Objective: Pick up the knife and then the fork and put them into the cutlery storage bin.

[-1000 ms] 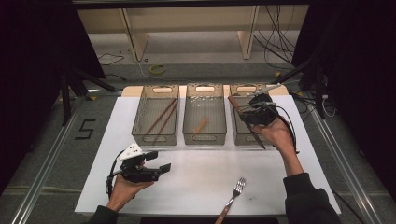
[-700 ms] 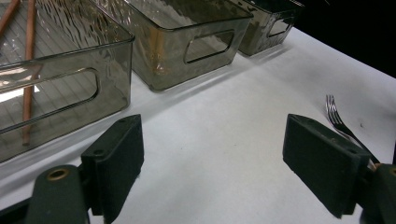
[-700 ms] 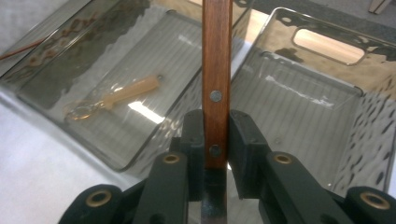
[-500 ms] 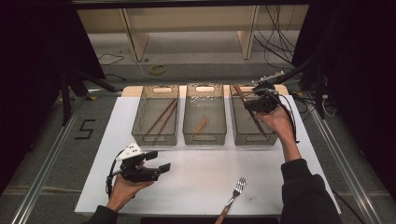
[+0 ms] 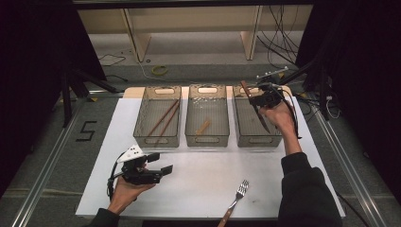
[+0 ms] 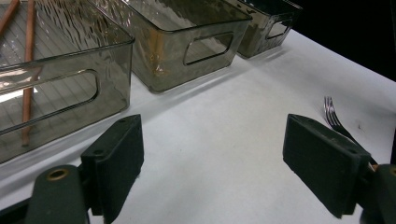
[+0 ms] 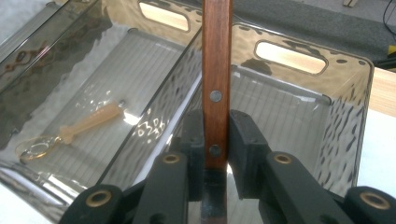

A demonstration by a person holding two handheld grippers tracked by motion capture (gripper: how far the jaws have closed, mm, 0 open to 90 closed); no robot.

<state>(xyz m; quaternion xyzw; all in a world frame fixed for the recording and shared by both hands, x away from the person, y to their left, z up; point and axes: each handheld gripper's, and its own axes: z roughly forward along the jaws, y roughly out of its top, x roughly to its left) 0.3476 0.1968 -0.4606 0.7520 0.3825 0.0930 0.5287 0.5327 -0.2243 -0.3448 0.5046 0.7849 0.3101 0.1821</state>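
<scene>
A knife with a brown wooden handle [image 7: 216, 70] is clamped upright between the jaws of my right gripper [image 7: 215, 140]. From above, that right gripper [image 5: 262, 97] hovers over the far end of the right-hand clear bin [image 5: 257, 139], and the knife's dark blade [image 5: 261, 120] slants down into the bin. Low over the white mat at the near left, my left gripper [image 5: 160, 162] is held open; its jaws [image 6: 212, 158] stand wide apart with nothing between them. A fork [image 5: 236, 196] with a wooden handle lies on the mat near the front edge, also seen as the fork [image 6: 337, 121] beyond the left gripper's jaw.
Three clear bins stand in a row at the back of the mat [image 5: 198, 175]. The left bin [image 5: 156, 140] holds brown chopsticks [image 5: 163, 118]. In the middle bin [image 5: 207, 139] lies a small pale wooden utensil [image 5: 203, 126]. Cables run over the floor behind the table.
My right hand has carried the knife away from me, from the middle of the right bin toward its far end. The left gripper and the fork have stayed put.
</scene>
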